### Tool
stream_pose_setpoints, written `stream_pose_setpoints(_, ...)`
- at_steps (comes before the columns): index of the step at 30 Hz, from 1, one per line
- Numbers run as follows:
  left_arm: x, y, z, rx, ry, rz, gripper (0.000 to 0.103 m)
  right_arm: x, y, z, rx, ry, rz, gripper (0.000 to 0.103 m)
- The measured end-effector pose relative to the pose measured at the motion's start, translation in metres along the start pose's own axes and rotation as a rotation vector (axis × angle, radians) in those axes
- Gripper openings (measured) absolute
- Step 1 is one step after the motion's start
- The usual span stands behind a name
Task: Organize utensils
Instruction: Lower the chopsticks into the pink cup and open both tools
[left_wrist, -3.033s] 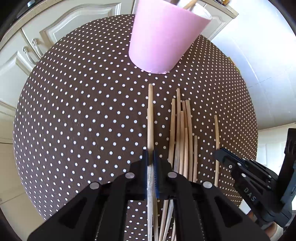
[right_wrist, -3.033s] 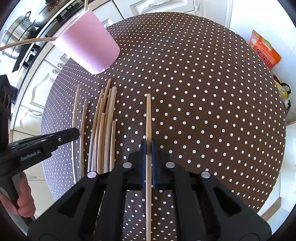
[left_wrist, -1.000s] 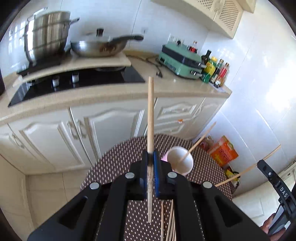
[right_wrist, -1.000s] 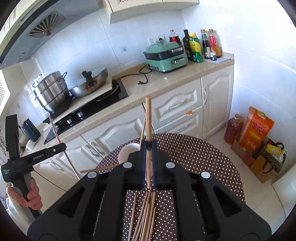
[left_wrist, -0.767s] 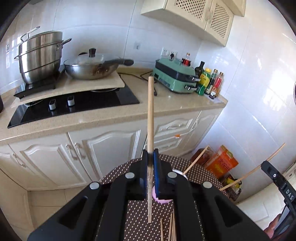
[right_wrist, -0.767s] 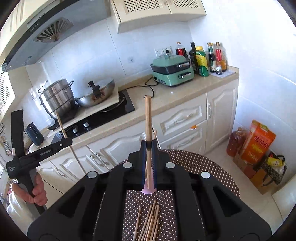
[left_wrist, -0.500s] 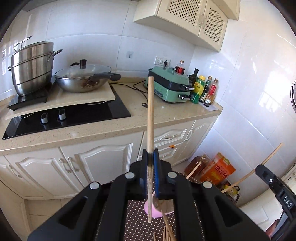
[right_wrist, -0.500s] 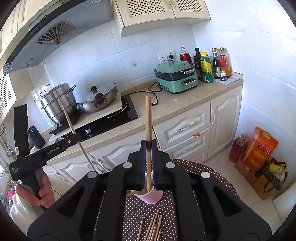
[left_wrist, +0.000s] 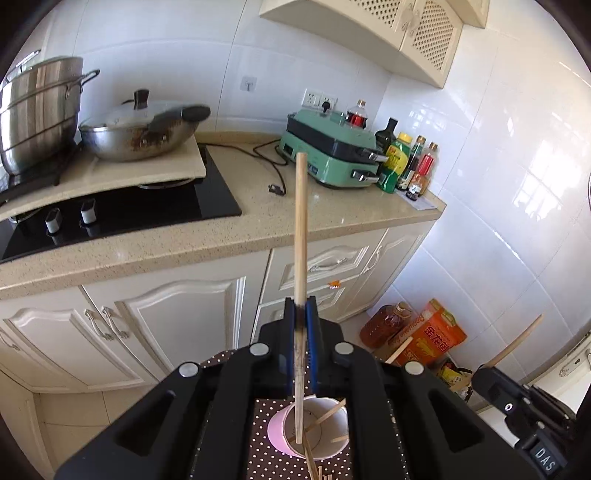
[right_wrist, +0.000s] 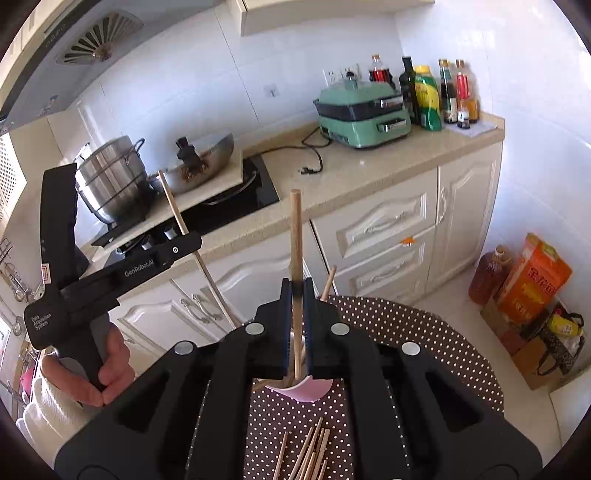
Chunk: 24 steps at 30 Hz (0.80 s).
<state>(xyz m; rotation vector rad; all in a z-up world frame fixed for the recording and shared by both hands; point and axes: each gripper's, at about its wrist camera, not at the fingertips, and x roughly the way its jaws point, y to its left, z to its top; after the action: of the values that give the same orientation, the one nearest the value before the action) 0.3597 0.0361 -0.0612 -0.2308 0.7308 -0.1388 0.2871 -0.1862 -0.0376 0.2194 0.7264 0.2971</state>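
Left gripper (left_wrist: 301, 314): jaws clamped on an upright chopstick (left_wrist: 300, 236), pitched downward. Seen from the right wrist camera, a bare hand (right_wrist: 99, 373) grips its handle from below, white sleeve (right_wrist: 48, 410) at the wrist. Right gripper (right_wrist: 296, 291): jaws likewise clamped on a second chopstick (right_wrist: 295, 236), also pitched downward.

Your left gripper (left_wrist: 301, 314) and right gripper (right_wrist: 296, 291) each clamp an upright chopstick, and both crowd in over the pink cup (left_wrist: 310, 432), so you have little room between them. Sticks already lean across the cup's mouth (left_wrist: 325, 415) and narrow the free opening. Loose chopsticks (right_wrist: 310, 454) cover the dotted worktop (right_wrist: 424, 332) on the near side of the cup, while the worktop to the right lies bare. Beyond the cup, the cabinet fronts (left_wrist: 177, 325) close off the far side.
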Motion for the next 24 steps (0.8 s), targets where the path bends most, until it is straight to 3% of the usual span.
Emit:
stream_pose_setpoints(8, 0.037, -0.001, -0.029, 0.05, 0.103, 0.015, 0.007, 0.031, -0.009, -0.018, 0.043, 0.084, 0.004, 0.006)
stream_pose_setpoints(17, 0.047, 0.014, -0.054, 0.037, 0.199, 0.002, 0.008, 0.069, 0.001, -0.038, 0.012, 0.247, 0.024, 0.007)
stream_pose_setpoints(19, 0.047, 0.017, -0.056, 0.032, 0.219, -0.003, 0.012, 0.072, 0.0, -0.042, 0.019, 0.269, 0.024, 0.01)
stream_pose_setpoints(21, 0.044, 0.021, -0.058, 0.024, 0.219, -0.006, 0.023, 0.075, -0.004, -0.046, 0.054, 0.29, 0.018, 0.029)
stream_pose_setpoints(22, 0.042, 0.023, -0.058, 0.024, 0.214, -0.006, 0.025, 0.074, -0.006, -0.047, 0.069, 0.288, 0.01, 0.06)
stream_pose_setpoints(23, 0.039, 0.024, -0.058, 0.031, 0.21, -0.003, 0.026, 0.071, -0.008, -0.048, 0.087, 0.268, -0.004, 0.071)
stream_pose_setpoints(24, 0.037, 0.025, -0.058, 0.037, 0.211, 0.001, 0.027, 0.067, -0.01, -0.049, 0.099, 0.244, -0.006, 0.071)
